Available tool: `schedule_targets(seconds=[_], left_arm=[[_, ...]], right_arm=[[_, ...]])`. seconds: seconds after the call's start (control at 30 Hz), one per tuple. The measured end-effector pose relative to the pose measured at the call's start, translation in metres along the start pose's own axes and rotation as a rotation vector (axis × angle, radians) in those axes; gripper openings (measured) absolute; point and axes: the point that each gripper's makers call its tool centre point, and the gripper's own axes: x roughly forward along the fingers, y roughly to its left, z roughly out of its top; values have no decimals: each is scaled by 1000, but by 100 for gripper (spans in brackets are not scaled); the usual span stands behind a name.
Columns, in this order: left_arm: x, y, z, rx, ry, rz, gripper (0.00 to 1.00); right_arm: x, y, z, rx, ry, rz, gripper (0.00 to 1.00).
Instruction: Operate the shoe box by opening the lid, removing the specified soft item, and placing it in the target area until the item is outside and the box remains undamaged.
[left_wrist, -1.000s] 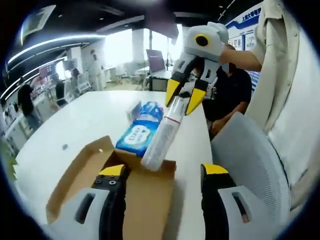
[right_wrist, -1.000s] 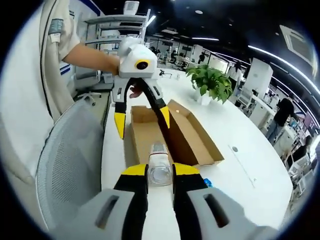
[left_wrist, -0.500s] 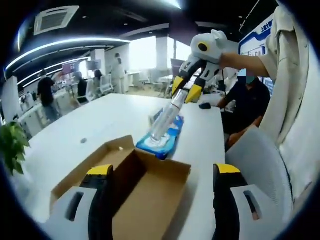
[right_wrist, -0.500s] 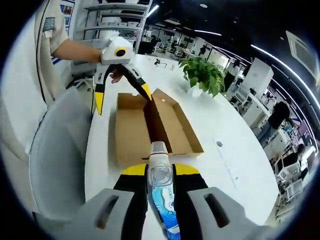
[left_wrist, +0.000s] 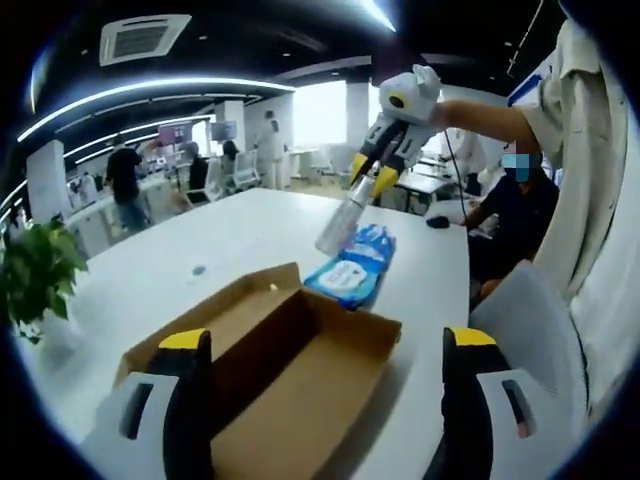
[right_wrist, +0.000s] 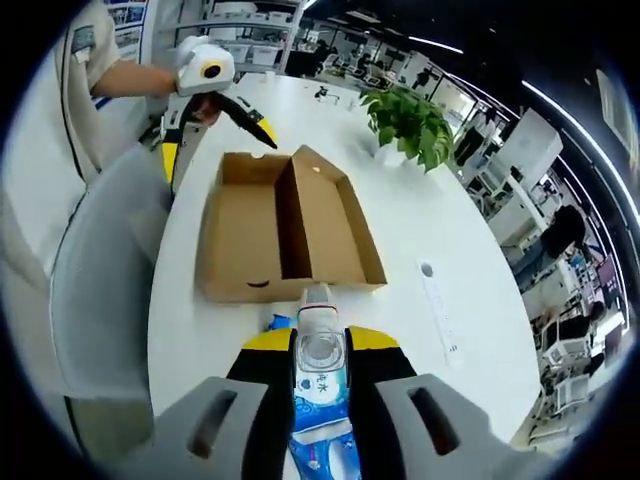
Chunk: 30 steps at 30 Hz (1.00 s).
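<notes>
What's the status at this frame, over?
Right gripper shut on clear bottle, held above blue wipes pack. Left gripper open, empty. Shoe box open on table. Nothing in the way.

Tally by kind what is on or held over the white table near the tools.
Cardboard shoe box, open: 1
Clear plastic bottle, held in the right tool: 1
Blue wipes pack: 1
Potted plant: 1
Total: 4
</notes>
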Motion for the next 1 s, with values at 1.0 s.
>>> schedule_targets(seconds=[1.0], left_arm=[[-48,23,-21,-119,-44,175,100]], right_arm=[[55,-48,-47,-41,286,130,16]])
